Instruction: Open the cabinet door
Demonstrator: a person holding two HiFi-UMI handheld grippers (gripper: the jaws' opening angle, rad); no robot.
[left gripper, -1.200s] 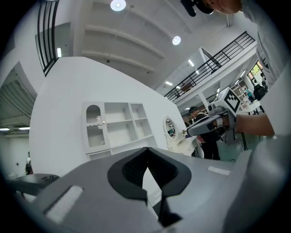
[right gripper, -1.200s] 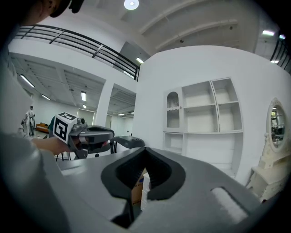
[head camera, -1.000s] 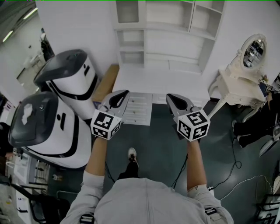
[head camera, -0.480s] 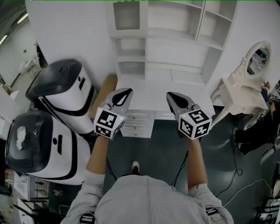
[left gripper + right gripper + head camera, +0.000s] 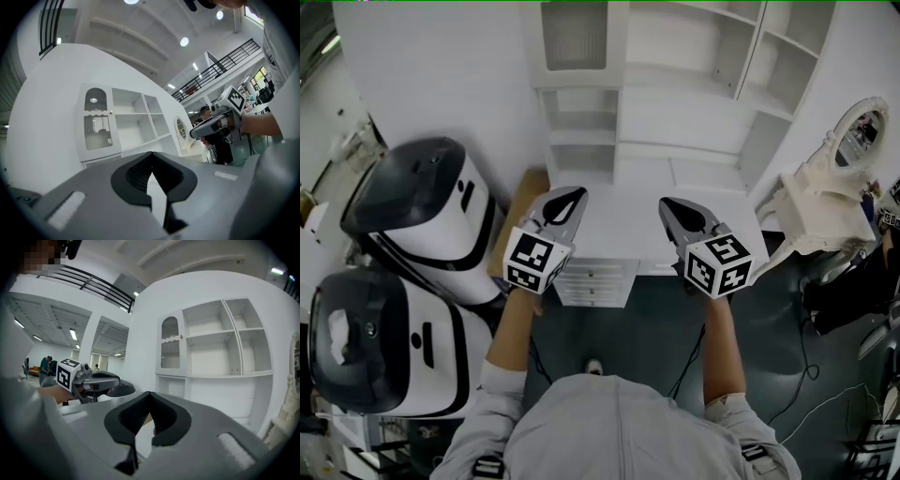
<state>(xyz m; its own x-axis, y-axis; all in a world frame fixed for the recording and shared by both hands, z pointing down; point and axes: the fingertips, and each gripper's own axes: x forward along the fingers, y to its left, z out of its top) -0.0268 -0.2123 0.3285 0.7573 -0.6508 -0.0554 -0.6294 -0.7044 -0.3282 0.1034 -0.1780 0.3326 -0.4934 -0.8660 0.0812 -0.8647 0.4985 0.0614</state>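
The white cabinet door (image 5: pixel 574 37), with a ribbed glass pane, is closed at the upper left of the white shelf unit (image 5: pixel 694 94). It also shows in the left gripper view (image 5: pixel 97 124) and the right gripper view (image 5: pixel 169 348). My left gripper (image 5: pixel 571 195) and right gripper (image 5: pixel 667 203) are held level side by side over the desk top (image 5: pixel 619 220), well short of the door. Both are shut with nothing in them. The left gripper's own jaws (image 5: pixel 152 177) and the right gripper's own jaws (image 5: pixel 143 423) meet in their own views.
Two white-and-black machines (image 5: pixel 427 202) (image 5: pixel 375 337) stand at the left, with a wooden board (image 5: pixel 517 208) beside the desk. Drawers (image 5: pixel 595 277) sit under the desk. A white vanity with an oval mirror (image 5: pixel 830 183) stands at the right, and cables lie on the dark floor (image 5: pixel 825 394).
The person has walked toward the shelf unit, carrying both shut grippers forward together. The cabinet and desk now appear nearer and larger, and the machines have slid back on the left.
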